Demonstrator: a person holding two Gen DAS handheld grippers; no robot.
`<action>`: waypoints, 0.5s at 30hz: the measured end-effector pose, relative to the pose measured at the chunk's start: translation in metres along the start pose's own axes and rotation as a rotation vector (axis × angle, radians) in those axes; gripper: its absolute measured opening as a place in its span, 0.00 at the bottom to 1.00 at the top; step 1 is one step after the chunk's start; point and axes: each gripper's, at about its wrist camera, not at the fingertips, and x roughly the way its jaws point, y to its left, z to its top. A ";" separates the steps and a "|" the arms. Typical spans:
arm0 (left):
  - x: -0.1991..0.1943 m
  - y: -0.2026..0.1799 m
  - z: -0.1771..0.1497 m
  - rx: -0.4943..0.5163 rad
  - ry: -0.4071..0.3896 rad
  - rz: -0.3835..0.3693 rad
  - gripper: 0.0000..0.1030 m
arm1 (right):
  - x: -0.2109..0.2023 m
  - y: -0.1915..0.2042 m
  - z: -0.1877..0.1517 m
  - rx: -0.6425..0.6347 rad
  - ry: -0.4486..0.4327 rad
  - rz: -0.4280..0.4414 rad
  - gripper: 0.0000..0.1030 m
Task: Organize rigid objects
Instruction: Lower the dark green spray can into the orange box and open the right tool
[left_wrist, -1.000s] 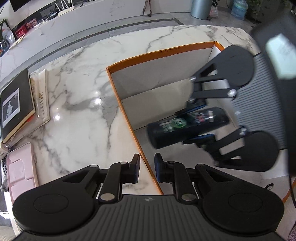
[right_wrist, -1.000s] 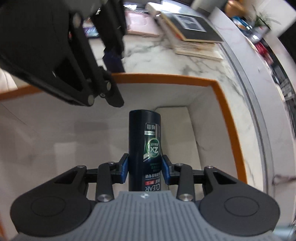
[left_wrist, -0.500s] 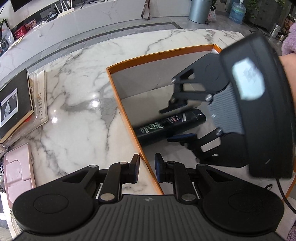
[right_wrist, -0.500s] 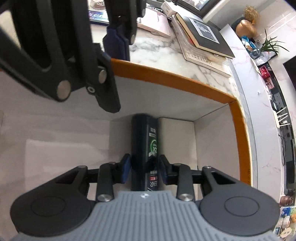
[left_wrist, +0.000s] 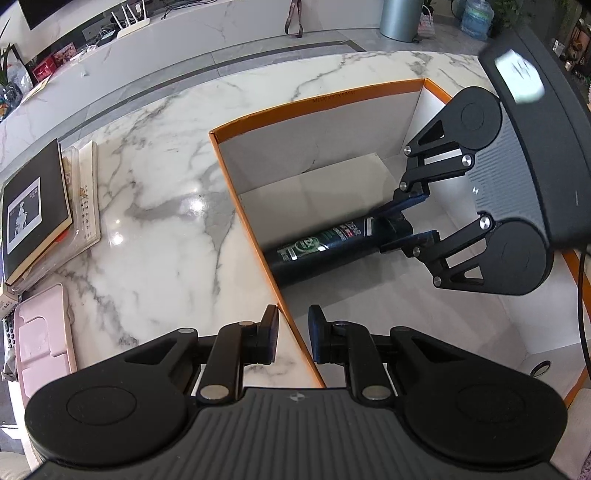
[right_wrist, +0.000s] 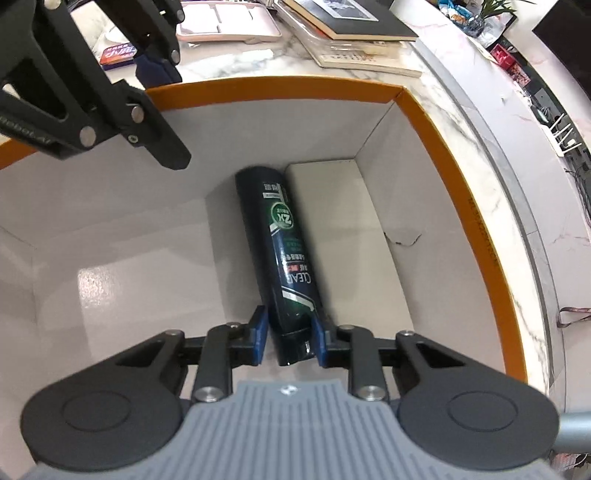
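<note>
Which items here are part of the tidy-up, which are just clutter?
In play:
- dark bottle, lying in the box
- orange-rimmed box
- right gripper, around the bottle's cap end
- left gripper, astride the box wall

Lying about:
- books
- pink case

black linkage arms, silver screws — blue pads (right_wrist: 258, 332) on the right claw (right_wrist: 290, 338), ribbed grey body.

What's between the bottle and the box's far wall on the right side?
Only bare box floor; right wrist view shows nothing between the bottle and that wall.
</note>
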 end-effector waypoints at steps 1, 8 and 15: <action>0.000 0.000 0.000 0.002 0.001 0.001 0.18 | 0.000 0.005 -0.001 -0.036 -0.004 -0.022 0.24; -0.001 0.000 -0.001 -0.009 0.007 0.006 0.18 | -0.004 0.021 -0.008 -0.095 -0.010 -0.075 0.25; -0.029 -0.006 0.000 -0.007 -0.057 0.074 0.18 | -0.028 0.001 0.005 0.058 -0.047 -0.037 0.25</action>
